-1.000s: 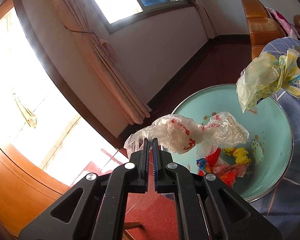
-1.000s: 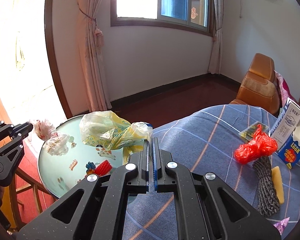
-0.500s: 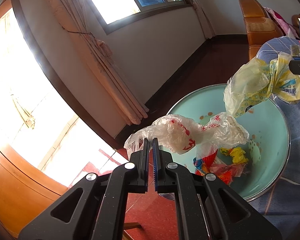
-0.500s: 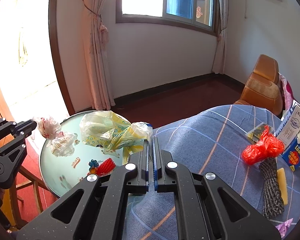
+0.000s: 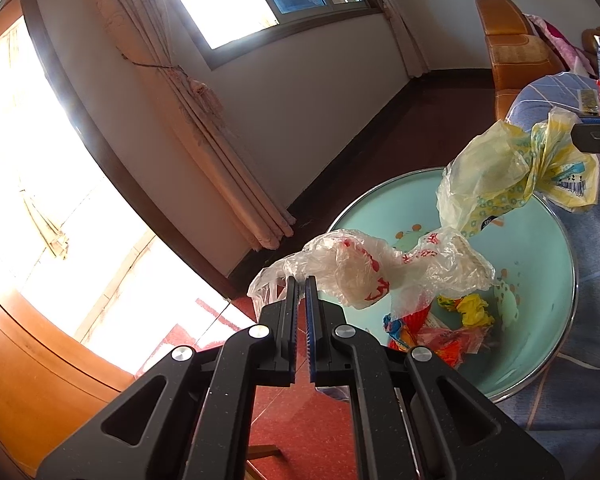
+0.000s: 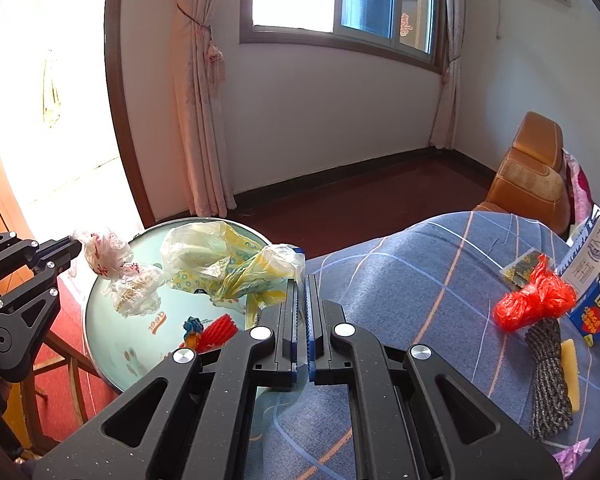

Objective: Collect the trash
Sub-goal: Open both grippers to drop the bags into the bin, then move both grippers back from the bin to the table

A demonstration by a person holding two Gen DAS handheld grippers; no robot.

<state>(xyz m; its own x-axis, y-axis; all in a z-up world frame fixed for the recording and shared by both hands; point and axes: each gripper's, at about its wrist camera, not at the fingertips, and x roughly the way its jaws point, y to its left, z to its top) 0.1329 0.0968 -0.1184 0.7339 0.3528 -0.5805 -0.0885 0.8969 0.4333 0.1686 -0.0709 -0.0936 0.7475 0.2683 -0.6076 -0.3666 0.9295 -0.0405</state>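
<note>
Since one second ago the yellow printed bag (image 5: pixel 496 184) pinched in the right gripper (image 6: pixel 302 280) has shifted across toward the left gripper (image 5: pixel 302 282) and now hangs over the far side of the teal basin (image 5: pixel 548 344), its lower tip touching or just above the clear bag with red print (image 5: pixel 380 272). Left gripper jaws are nearly closed, clamping an edge of that clear bag, which drapes forward and right of the tips over the basin's near rim; right gripper jaws likewise nearly closed on the yellow bag's gathered neck. Crumpled wrappers (image 5: pixel 440 332) lie in the basin below and right of the left tips; a red plastic bag (image 6: pixel 534 300) and a coil of cord (image 6: pixel 548 380) sit on the blue checked cloth (image 6: pixel 420 280), well right of the right tips.
</note>
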